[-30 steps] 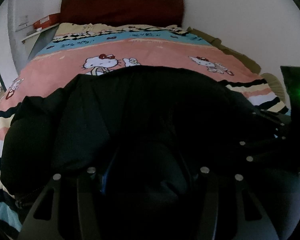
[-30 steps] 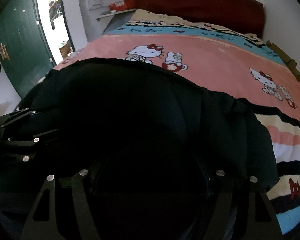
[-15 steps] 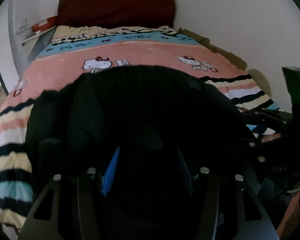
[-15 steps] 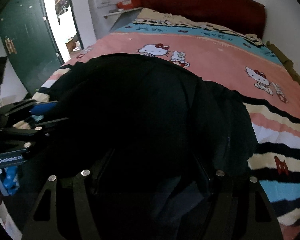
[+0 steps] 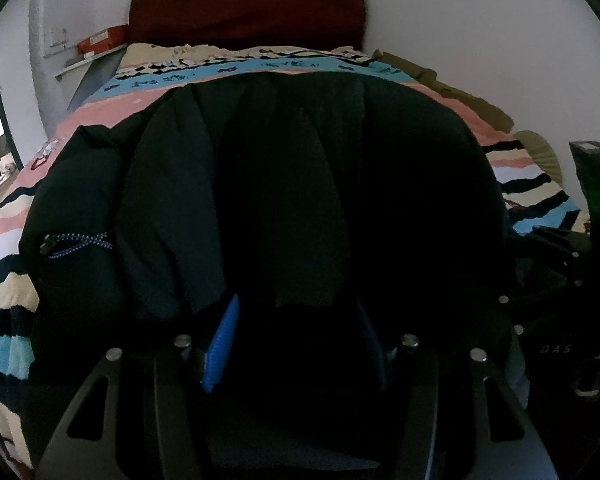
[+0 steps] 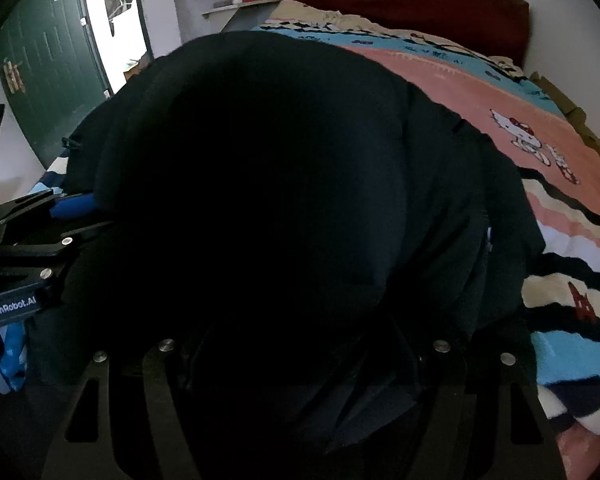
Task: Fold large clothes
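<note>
The black coat [image 5: 300, 184] is bunched up over the near part of the bed [image 5: 532, 184], rising in front of both cameras. Its fabric fills the left gripper [image 5: 296, 344], jaws clamped on it, one blue finger [image 5: 222, 344] showing. The right gripper [image 6: 300, 360] is buried in dark cloth; its jaw state cannot be told. A red headboard [image 5: 244, 12] stands far behind, a green door [image 6: 48, 76] far left.

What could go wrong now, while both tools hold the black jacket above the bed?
1. The black jacket is bulky and hangs in loose folds; it may land bunched on the bed, not flat.
2. The fabric hides the right tool, and the left tool shows only its blue pads, so a slipping grip is hard to notice.
3. The drawcord dangles and could snag.
</note>
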Demonstrator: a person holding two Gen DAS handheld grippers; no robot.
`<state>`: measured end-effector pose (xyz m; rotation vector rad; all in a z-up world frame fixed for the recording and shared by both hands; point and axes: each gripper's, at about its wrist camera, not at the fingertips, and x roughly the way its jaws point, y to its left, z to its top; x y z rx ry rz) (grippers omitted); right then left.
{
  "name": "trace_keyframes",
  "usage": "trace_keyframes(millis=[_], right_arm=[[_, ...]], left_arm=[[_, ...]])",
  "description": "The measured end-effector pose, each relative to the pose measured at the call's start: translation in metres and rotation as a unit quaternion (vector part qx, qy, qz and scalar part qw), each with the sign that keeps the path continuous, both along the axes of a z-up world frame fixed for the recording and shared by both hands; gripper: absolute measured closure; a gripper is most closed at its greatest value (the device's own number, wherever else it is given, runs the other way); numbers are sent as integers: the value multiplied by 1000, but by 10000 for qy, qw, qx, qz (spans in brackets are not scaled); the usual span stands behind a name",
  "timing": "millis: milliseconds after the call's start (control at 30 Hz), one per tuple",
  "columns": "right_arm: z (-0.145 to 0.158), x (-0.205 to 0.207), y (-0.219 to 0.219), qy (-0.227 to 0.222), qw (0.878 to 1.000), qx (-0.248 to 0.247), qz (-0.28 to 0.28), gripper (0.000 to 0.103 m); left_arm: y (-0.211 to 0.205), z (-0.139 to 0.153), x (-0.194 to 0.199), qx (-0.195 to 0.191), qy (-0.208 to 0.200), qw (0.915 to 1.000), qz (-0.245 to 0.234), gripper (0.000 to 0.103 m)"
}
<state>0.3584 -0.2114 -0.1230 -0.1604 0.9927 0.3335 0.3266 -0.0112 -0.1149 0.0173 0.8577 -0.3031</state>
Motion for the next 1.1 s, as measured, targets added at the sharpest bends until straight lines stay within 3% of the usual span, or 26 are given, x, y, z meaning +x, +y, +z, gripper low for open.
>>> trace_keyframes(millis=[233, 400, 567, 867, 1100], right_arm=[[-9, 9, -1, 62, 10000, -3, -71, 31], [-2, 5, 2, 109, 9996, -170, -199, 30], [19, -20, -5, -51, 9993, 50, -364, 30], [65, -81, -25, -515, 9962, 326, -615, 24], [82, -142, -53, -731, 9932, 328, -843, 23]], left_arm=[[-7, -6, 3, 218, -1, 9997, 68, 49], [-10, 6, -4, 415, -63, 9991, 111, 49], [-8, 31, -36, 617, -324, 9974, 163, 49], [10, 82, -109, 552, -674, 9948, 518, 49], [10, 100, -165, 759, -936, 9902, 706, 44]])
